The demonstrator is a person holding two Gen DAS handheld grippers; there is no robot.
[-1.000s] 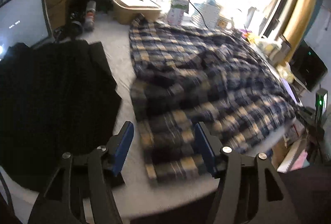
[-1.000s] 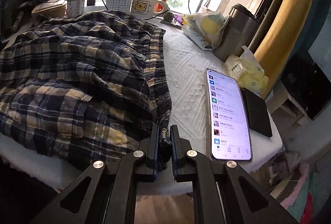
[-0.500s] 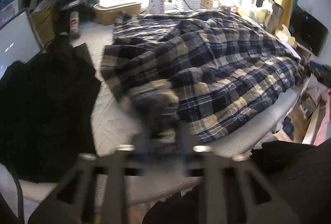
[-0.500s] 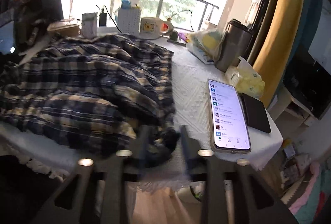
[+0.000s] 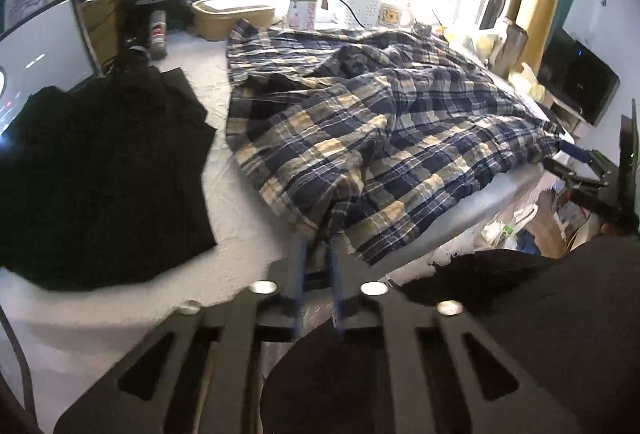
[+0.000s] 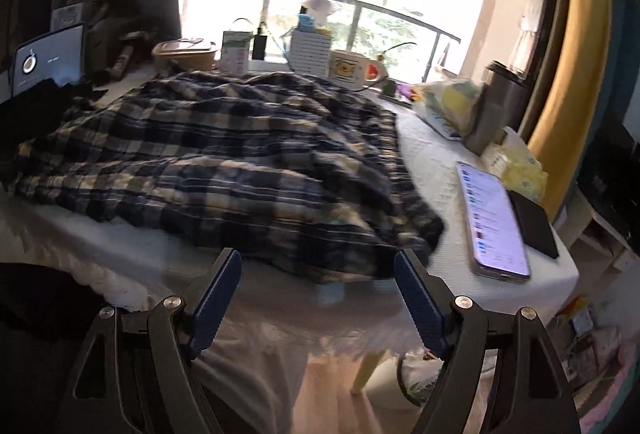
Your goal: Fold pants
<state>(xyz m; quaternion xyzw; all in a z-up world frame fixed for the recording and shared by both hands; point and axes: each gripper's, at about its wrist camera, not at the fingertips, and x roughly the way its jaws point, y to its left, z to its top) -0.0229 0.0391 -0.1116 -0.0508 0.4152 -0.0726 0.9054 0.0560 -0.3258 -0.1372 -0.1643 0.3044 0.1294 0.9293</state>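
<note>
Meanwhile, on the white-covered table (image 5: 240, 218), the left gripper (image 5: 318, 274) has a fold of the single pair of plaid pants (image 5: 380, 129) between its narrowly parted blue pads, its jaws having just eased wider after a pinch, while the right gripper (image 6: 318, 294) stands released at the table's near edge, its jaws having just been opening with nothing between them. One pair of pants lies rumpled across the table's middle, just beyond both grippers, beside one black garment (image 5: 92, 173) to its left and one lit phone (image 6: 494, 222) to its right.
</note>
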